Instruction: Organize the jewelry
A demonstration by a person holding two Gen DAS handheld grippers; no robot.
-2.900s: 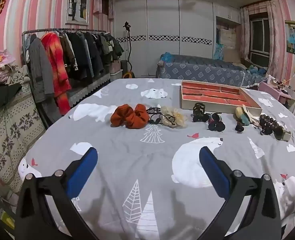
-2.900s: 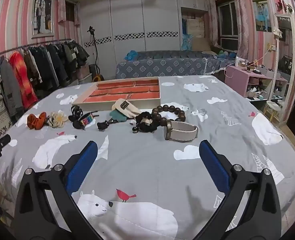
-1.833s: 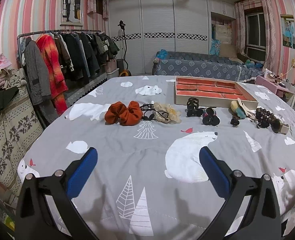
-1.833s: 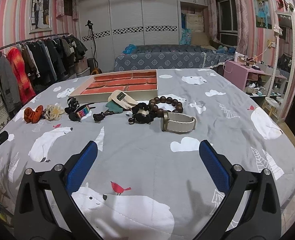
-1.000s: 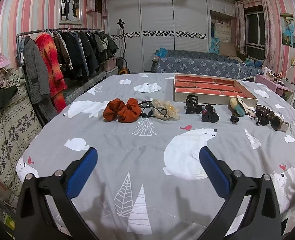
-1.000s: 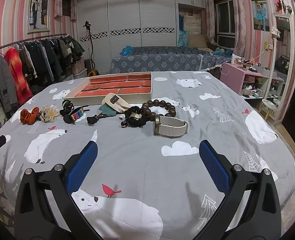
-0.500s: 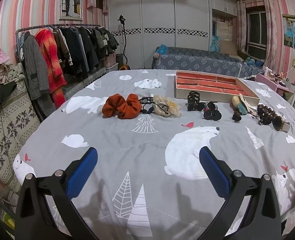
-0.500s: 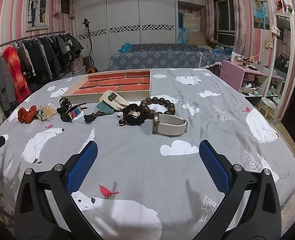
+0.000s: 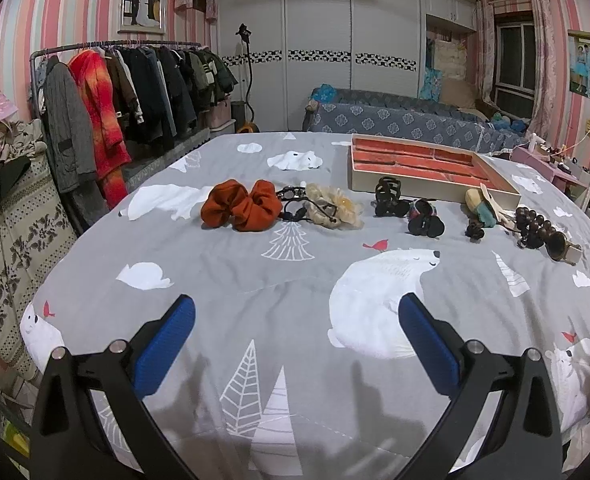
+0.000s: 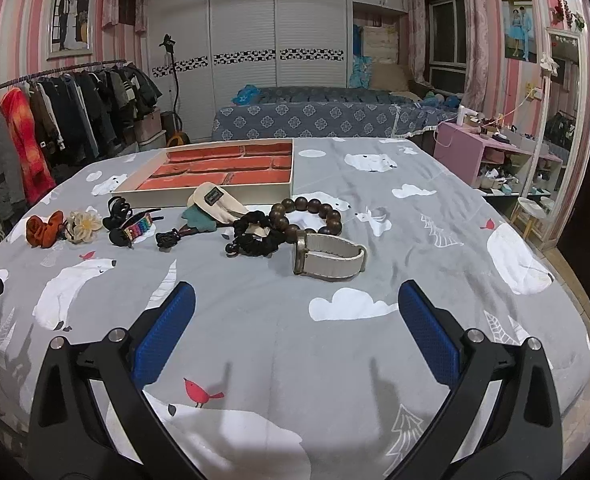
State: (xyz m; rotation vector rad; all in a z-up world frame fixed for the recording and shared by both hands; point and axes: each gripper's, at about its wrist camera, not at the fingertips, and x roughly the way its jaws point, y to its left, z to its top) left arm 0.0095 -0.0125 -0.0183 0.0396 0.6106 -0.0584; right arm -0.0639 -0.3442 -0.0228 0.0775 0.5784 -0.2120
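Spread over the polar-bear bedcover (image 10: 435, 216), the jewelry lies in a loose row just before the empty red-lined tray (image 10: 223, 168), ready for sorting. Both the left gripper (image 9: 297, 328) and right gripper (image 10: 297, 320) hover short of it, jaws wide and holding nothing; the white watch (image 10: 329, 258) lies nearest the right one.

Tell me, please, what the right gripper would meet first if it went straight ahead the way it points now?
Probably the white watch: it lies on the grey bedspread nearest ahead of the open right gripper, with nothing between. Depth is hard to judge; if the gripper points downward, it would touch the bedspread first.
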